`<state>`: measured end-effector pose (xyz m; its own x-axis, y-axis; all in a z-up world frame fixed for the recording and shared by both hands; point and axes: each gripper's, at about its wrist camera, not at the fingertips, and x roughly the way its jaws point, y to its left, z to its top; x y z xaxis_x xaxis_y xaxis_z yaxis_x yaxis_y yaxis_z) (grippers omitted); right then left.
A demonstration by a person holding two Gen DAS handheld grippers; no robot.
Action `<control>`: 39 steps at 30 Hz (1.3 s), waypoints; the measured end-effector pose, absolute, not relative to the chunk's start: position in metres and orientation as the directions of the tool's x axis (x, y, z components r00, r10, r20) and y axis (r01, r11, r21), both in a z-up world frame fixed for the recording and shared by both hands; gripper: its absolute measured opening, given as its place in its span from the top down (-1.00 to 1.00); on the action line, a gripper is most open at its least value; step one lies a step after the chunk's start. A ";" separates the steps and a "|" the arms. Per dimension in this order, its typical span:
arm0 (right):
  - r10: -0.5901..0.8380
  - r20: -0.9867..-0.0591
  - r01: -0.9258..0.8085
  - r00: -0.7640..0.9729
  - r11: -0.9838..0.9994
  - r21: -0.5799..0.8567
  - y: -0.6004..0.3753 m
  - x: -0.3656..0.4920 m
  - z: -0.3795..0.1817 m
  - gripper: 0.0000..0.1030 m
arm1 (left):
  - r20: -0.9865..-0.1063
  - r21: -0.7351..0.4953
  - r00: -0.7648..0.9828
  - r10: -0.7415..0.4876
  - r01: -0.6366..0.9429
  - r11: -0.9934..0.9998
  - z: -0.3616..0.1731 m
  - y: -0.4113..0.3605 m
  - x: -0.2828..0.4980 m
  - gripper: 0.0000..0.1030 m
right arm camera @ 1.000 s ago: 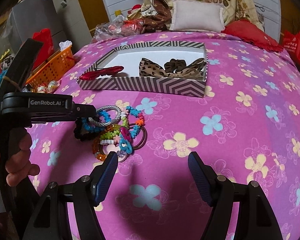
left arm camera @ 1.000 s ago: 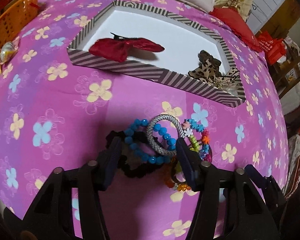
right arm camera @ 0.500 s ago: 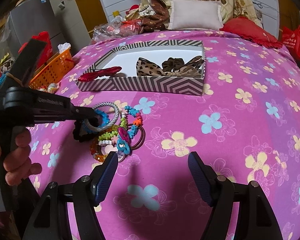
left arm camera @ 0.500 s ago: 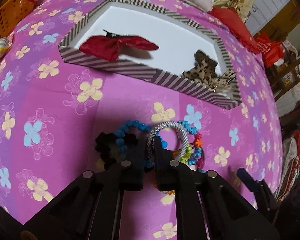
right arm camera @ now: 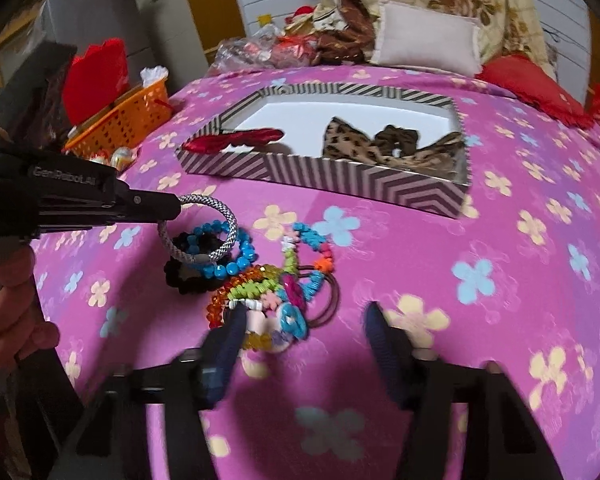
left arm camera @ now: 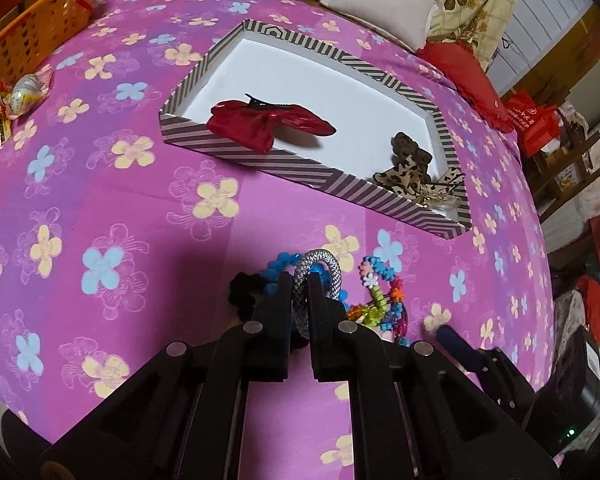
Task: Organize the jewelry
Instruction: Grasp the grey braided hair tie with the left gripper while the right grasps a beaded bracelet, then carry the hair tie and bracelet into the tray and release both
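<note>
Left wrist view: the silver woven bangle [left arm camera: 315,280] is pinched on its near rim by the left gripper [left arm camera: 300,292], jaws clamped tight. It is judged light, springy and slippery. The right gripper [right arm camera: 304,328] is closing with nothing yet pressed, the beaded bracelets [right arm camera: 268,292] between its jaws.

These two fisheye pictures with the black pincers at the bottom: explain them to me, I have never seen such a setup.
A person holds a two-finger gripper in each hand, and each carries a camera looking along its fingers. One picture is taken from the left gripper, which is shut on a silver woven bracelet. The other is from the right gripper, its jaws closing over the pile of bead bracelets without gripping yet. Everything lies on a pink flowered cloth. Behind stands a striped box holding a red bow and leopard bows.
</note>
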<state>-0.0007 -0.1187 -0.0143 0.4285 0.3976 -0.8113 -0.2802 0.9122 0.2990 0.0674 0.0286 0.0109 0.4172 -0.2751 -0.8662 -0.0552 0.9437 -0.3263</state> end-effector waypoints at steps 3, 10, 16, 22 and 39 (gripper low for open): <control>0.408 -0.818 -0.285 0.407 0.907 0.310 -0.114 0.005 -0.025 0.47 | -0.866 -0.329 0.417 -0.275 -0.060 0.942 0.011 0.031 0.067 0.88; 0.432 -0.790 -0.303 0.435 0.896 0.324 -0.119 -0.005 -0.014 0.88 | -0.862 -0.308 0.438 -0.256 -0.050 0.950 0.018 0.032 0.063 0.88; 0.441 -0.754 -0.319 0.486 0.893 0.317 -0.122 -0.011 0.016 0.88 | -0.852 -0.315 0.453 -0.263 -0.042 0.948 0.029 0.034 0.056 0.88; 0.450 -0.722 -0.341 0.525 0.889 0.306 -0.121 -0.012 0.045 0.88 | -0.840 -0.307 0.478 -0.256 -0.031 0.951 0.045 0.037 0.049 0.88; 0.441 -0.691 -0.361 0.572 0.893 0.270 -0.125 -0.001 0.078 0.88 | -0.834 -0.255 0.512 -0.207 -0.024 0.967 0.067 0.038 0.047 0.88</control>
<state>-0.0011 -0.1254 0.0782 0.5725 0.4406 -0.6914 -0.3606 0.8927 0.2704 0.0466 0.0378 0.0665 0.5120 -0.2068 -0.8337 -0.0242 0.9667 -0.2547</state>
